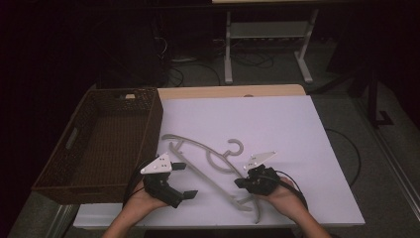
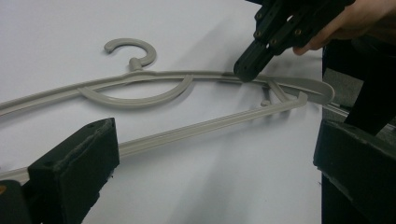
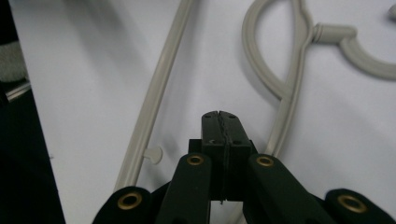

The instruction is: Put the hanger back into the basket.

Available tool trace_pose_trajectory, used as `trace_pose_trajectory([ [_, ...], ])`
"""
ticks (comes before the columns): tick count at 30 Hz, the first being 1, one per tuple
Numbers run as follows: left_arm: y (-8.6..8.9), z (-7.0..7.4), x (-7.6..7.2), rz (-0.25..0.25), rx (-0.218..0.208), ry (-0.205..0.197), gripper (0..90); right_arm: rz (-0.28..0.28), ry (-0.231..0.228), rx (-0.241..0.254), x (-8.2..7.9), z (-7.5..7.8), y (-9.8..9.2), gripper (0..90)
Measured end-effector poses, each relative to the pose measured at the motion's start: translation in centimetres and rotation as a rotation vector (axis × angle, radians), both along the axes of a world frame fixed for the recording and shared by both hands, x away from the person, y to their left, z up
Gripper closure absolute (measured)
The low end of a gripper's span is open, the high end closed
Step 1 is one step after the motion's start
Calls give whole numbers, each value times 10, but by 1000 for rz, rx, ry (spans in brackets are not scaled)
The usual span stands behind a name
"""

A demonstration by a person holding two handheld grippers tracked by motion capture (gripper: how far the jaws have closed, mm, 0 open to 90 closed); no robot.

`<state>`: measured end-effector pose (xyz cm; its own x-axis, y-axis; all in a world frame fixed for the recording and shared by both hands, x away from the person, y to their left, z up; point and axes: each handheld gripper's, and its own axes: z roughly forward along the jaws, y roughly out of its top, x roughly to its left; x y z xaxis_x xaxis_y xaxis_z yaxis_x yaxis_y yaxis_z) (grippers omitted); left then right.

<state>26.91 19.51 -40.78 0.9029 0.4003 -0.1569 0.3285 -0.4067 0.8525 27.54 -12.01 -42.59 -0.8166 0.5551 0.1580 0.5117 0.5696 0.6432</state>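
A grey hanger [image 1: 208,163] is laid flat on the white counter [image 1: 277,129], just beside the wicker basket [image 1: 106,144]. The right gripper [image 2: 246,70] is clenched, jaws pressed together, its tip set on the hanger's arm. The left gripper [image 1: 182,181] is held released, jaws spread, beside the hanger's bar.

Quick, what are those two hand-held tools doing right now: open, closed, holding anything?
Left tool: open, holding nothing, next to the grey hanger.
Right tool: closed tight, tip down at the hanger's upper arm; nothing visible between its jaws.
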Motion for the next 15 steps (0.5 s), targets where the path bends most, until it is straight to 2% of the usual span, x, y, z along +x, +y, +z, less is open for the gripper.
trace_pose_trajectory([
  [5, 1, 0, 0, -1, 0, 0, 0, -4, 20, -49, 2, -6, 2, 893],
  [8, 1, 0, 0, 1, -1, 1, 0, -1, 17, -65, 2, -8, 2, 893],
  [11, 1, 0, 0, 3, -1, 2, 0, -11, 17, -111, 2, -10, 3, 894],
  [15, 1, 1, 0, 5, -4, 2, 0, -26, 7, -116, 4, -10, -1, 895],
])
